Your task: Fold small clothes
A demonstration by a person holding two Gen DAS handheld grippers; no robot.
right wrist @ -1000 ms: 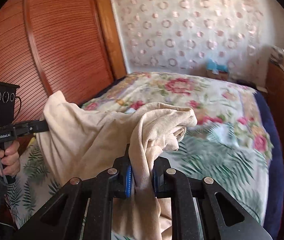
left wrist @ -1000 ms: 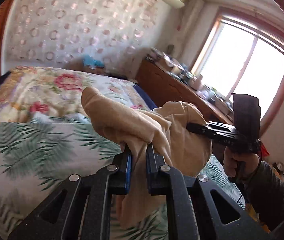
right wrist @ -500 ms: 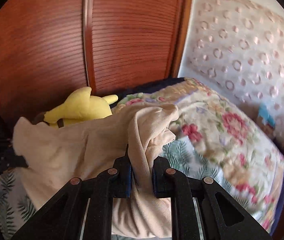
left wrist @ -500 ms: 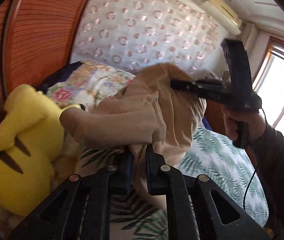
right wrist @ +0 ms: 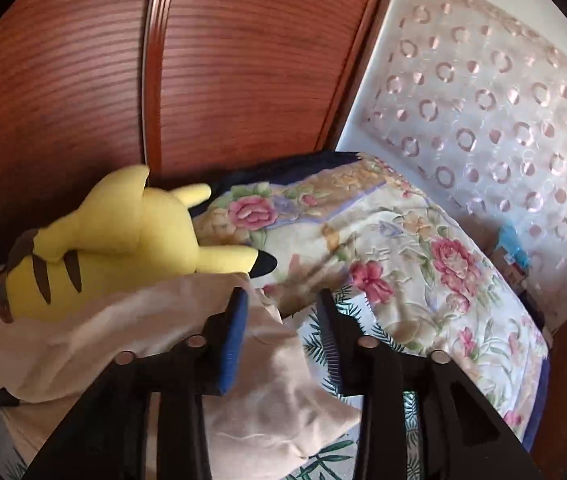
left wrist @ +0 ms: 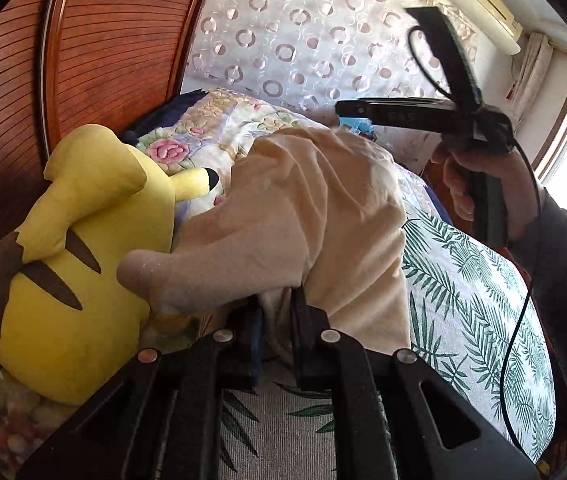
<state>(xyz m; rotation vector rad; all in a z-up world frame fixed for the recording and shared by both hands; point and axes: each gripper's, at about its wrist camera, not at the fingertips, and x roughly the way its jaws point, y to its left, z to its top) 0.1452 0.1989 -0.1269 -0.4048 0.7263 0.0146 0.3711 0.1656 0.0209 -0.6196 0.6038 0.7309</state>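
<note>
Beige garment (left wrist: 315, 216) is draped on the leaf-print bed (left wrist: 475, 292) beside the yellow plush (left wrist: 83, 264). My left gripper (left wrist: 277, 312) pinches its edge; right gripper (right wrist: 281, 312) jaws just opened, cloth loose between them.

Beige garment (left wrist: 315, 216) hides right gripper's fingertips in left wrist view. Yellow plush toy (right wrist: 123, 240) partly covered by cloth (lower body). Small blue item (right wrist: 513, 250) by wall: blurred, unidentifiable.

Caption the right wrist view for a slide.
Right gripper, fingers just opening, releases the beige knit garment beside a yellow plush toy on the floral bedspread.
</note>
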